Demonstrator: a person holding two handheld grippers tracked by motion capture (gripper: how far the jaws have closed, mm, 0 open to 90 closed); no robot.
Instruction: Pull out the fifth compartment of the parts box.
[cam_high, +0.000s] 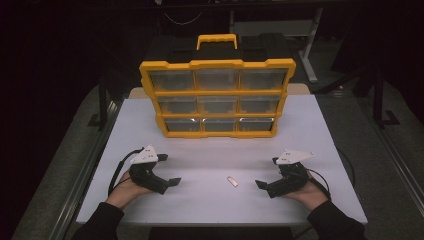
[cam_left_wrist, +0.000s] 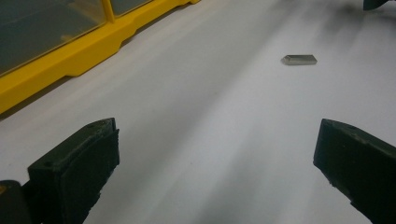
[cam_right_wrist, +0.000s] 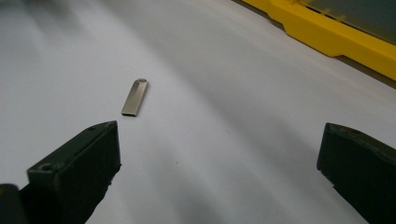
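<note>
Two hand-held grippers rest low on the white desk, each with its jaws spread wide and nothing between them. The right hand-held gripper is the nearer one to the small metal USB stick, which lies flat on the desk between the two tools. In the right gripper view the stick sits ahead of the jaws and off toward the left one, just beyond its tip, lying roughly lengthwise along the line of sight. The left hand-held gripper points at the same stick from the other side; in its own view the stick is farther off and crosswise.

To pick it up well, I judge the right tool should slide a little toward its left jaw's side so the stick comes midway between the pads, then turn or lower until the pads meet the long thin edges, not the ends. The stick is thin and flat, so the pads would need to skim the desk and close slowly, or it may skid away.

Well beyond it stands the yellow drawer organizer, upright, with its clear drawers facing the person.
</note>
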